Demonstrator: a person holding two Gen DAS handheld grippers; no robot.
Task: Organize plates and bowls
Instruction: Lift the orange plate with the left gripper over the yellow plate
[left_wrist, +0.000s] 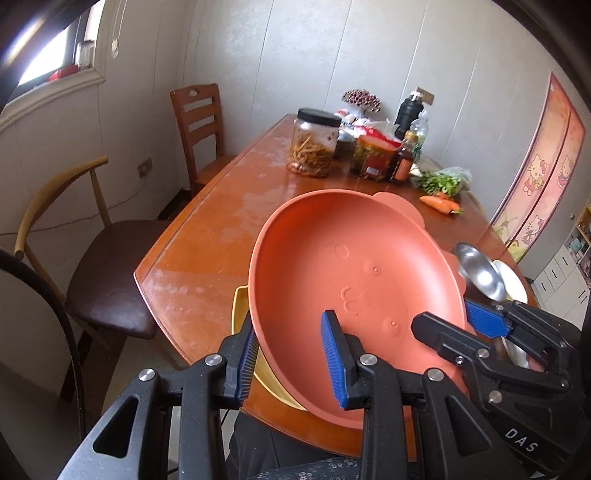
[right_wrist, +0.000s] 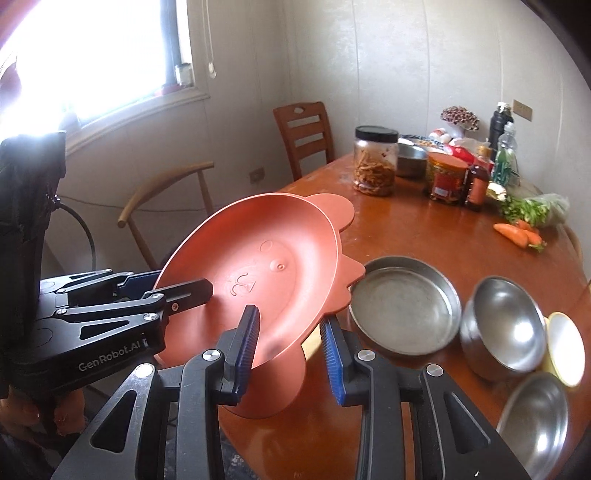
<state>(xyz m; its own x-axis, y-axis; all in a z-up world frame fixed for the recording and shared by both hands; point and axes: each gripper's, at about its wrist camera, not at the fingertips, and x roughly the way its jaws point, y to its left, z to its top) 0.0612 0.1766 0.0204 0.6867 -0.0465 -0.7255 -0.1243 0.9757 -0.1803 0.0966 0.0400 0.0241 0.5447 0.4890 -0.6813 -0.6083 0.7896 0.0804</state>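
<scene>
A terracotta plate (left_wrist: 351, 273) with an embossed animal face and ear-shaped tabs hangs tilted over the near end of the wooden table (left_wrist: 207, 229). My left gripper (left_wrist: 291, 354) is shut on its near rim, and my right gripper (left_wrist: 461, 325) clamps the rim to the right. In the right wrist view the same plate (right_wrist: 258, 266) is pinched by my right gripper (right_wrist: 290, 354), with my left gripper (right_wrist: 166, 286) biting its left edge. A yellow plate (left_wrist: 240, 314) lies on the table under it. A flat steel pan (right_wrist: 402, 306), two steel bowls (right_wrist: 506, 325) (right_wrist: 535, 424) and a small white dish (right_wrist: 565, 347) sit to the right.
Jars (left_wrist: 314, 147), bottles (left_wrist: 402, 162), greens (left_wrist: 443, 181) and carrots (left_wrist: 439, 203) crowd the table's far end. A dark-seated chair (left_wrist: 107, 280) and a wooden chair (left_wrist: 199, 129) stand along the left side. A person's dark clothing shows below the near table edge.
</scene>
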